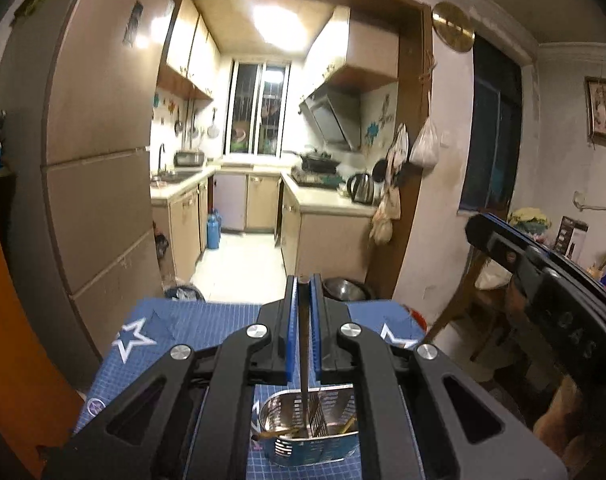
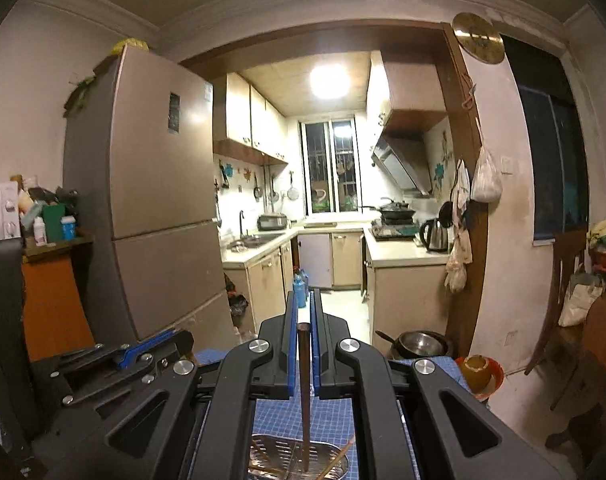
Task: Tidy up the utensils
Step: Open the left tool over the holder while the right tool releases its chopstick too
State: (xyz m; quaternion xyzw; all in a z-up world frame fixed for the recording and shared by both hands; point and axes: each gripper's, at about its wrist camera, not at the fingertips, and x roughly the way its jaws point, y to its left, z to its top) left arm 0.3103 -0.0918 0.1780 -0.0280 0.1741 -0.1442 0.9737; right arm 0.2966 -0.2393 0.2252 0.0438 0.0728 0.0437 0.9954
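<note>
My left gripper (image 1: 303, 280) is shut on a thin dark chopstick (image 1: 304, 360), which hangs straight down into a perforated metal utensil holder (image 1: 287, 404) on the blue grid mat (image 1: 207, 320). Several other sticks lie slanted inside the holder. My right gripper (image 2: 304, 296) is shut on a brown chopstick (image 2: 304, 392) whose lower end dips into the same holder (image 2: 271, 450). The two grippers hover side by side above the holder. The right one (image 1: 479, 228) shows at the right edge of the left wrist view, and the left one (image 2: 183, 338) at the lower left of the right wrist view.
Beyond the mat's far edge a doorway opens into a narrow kitchen. A tall fridge (image 2: 159, 208) stands left of it, with an orange cabinet (image 2: 55, 308) further left. Metal bowls (image 2: 421, 344) sit past the mat, a red bowl (image 2: 479, 372) and a wooden chair (image 2: 567, 304) to the right.
</note>
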